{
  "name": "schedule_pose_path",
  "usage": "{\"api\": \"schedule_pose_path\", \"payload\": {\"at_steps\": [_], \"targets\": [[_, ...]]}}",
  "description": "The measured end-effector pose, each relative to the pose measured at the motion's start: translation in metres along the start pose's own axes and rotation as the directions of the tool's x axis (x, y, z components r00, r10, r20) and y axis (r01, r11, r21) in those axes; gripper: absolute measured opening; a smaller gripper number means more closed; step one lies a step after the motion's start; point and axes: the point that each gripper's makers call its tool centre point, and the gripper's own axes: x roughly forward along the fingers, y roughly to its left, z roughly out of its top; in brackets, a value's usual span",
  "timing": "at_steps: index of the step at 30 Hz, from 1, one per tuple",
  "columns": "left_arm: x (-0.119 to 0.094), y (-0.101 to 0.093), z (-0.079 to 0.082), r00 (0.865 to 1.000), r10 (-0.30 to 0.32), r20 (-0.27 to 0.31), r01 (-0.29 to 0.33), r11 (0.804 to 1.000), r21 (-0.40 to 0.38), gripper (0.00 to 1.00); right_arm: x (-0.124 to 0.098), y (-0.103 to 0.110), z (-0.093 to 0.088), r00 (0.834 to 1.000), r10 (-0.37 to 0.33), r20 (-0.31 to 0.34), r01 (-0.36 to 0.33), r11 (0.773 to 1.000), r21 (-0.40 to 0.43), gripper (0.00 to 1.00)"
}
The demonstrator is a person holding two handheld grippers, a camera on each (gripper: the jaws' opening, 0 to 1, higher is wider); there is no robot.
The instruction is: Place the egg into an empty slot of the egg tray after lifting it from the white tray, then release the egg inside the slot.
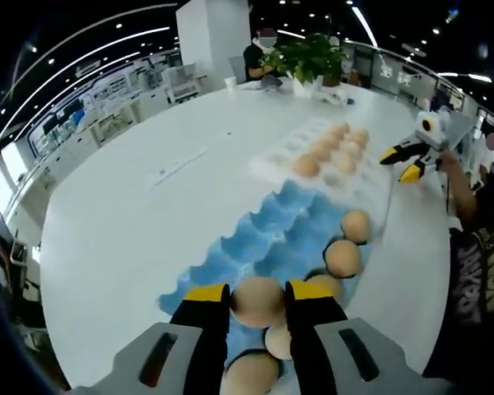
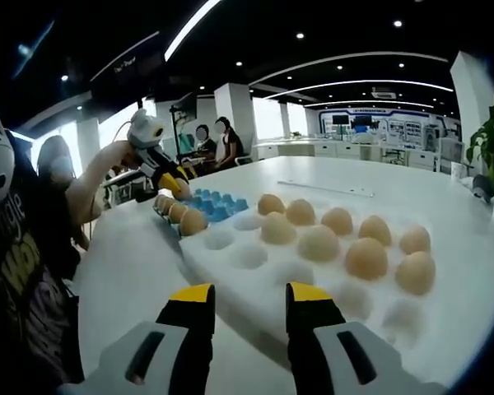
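Note:
My left gripper point(image 1: 258, 295) is shut on a tan egg point(image 1: 258, 303), held over the near end of the blue egg tray point(image 1: 267, 239). Several eggs point(image 1: 342, 257) sit in that tray's right-hand and near slots; its left slots are bare. Beyond it lies the white tray point(image 1: 280, 156) with several eggs point(image 1: 306, 165). In the right gripper view, my right gripper point(image 2: 247, 298) stands open at the near edge of the white tray point(image 2: 230, 288), nothing between its jaws. Several eggs point(image 2: 319, 243) rest there. The blue tray point(image 2: 218, 204) and the left gripper point(image 2: 171, 185) show at far left.
Both trays lie on a large round white table point(image 1: 148, 222). The right gripper point(image 1: 402, 163) hangs beside the white tray's right side. A potted plant point(image 1: 309, 58) stands at the table's far edge. People sit at a desk point(image 2: 214, 144) in the background.

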Motion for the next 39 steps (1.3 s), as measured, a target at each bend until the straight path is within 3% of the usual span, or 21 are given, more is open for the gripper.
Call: {"api": "schedule_pose_path", "payload": {"at_steps": [24, 33, 39], "targets": [[-0.02, 0.033, -0.024, 0.996, 0.086, 0.001, -0.086, 0.994, -0.066, 0.26, 0.004, -0.003, 0.001, 1.0, 0.001, -0.006, -0.001, 1.0, -0.004, 0.35], [-0.01, 0.035, -0.042, 0.991, 0.12, -0.06, -0.123, 0.99, -0.065, 0.27, 0.004, -0.005, 0.0, 1.0, -0.001, -0.008, 0.001, 1.0, -0.007, 0.35], [-0.001, 0.037, -0.041, 0.989, 0.132, -0.072, -0.135, 0.99, -0.038, 0.27, 0.004, -0.006, 0.0, 1.0, -0.004, -0.001, 0.004, 1.0, -0.007, 0.36]]}}
